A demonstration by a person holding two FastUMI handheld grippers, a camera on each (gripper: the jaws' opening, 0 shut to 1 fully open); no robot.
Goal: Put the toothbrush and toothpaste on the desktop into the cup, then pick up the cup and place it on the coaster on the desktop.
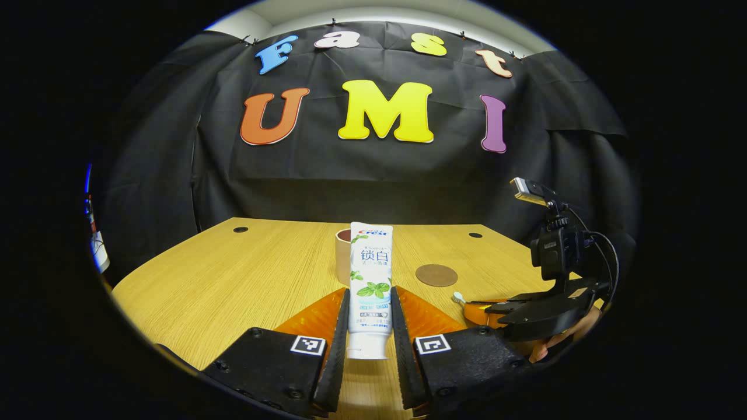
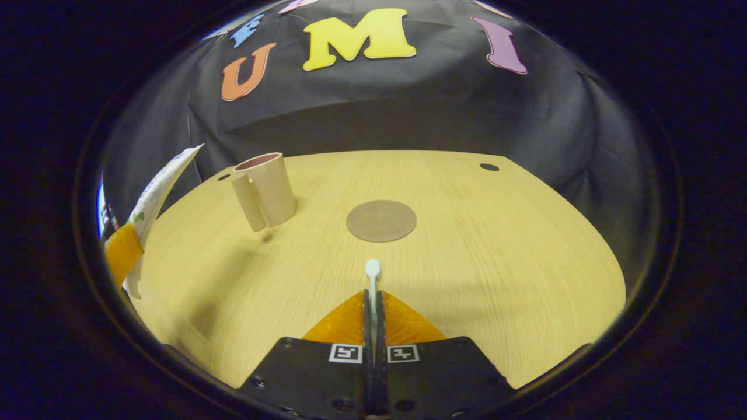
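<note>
The left claw [image 1: 370, 326] grips one toothpaste tube [image 1: 370, 280]; the right claw [image 2: 373, 303] pinches one toothbrush [image 2: 372, 274]. One cup [image 2: 265, 189] and one coaster [image 2: 381, 220] sit toward the surface's [image 2: 496, 245] far edge.

Your left gripper [image 1: 370, 303] sits low over the desk w/ both fingers pressed on the upright white toothpaste tube with green mint-leaf print [image 1: 370, 286], held clear of the surface. Your right gripper [image 2: 372, 303] is level, jaws nearly together, pinching the thin white toothbrush [image 2: 372, 277], head fwd. In the left gripper view, fingertips of your hand [image 1: 563, 341] show under the right gripper's body.
</note>
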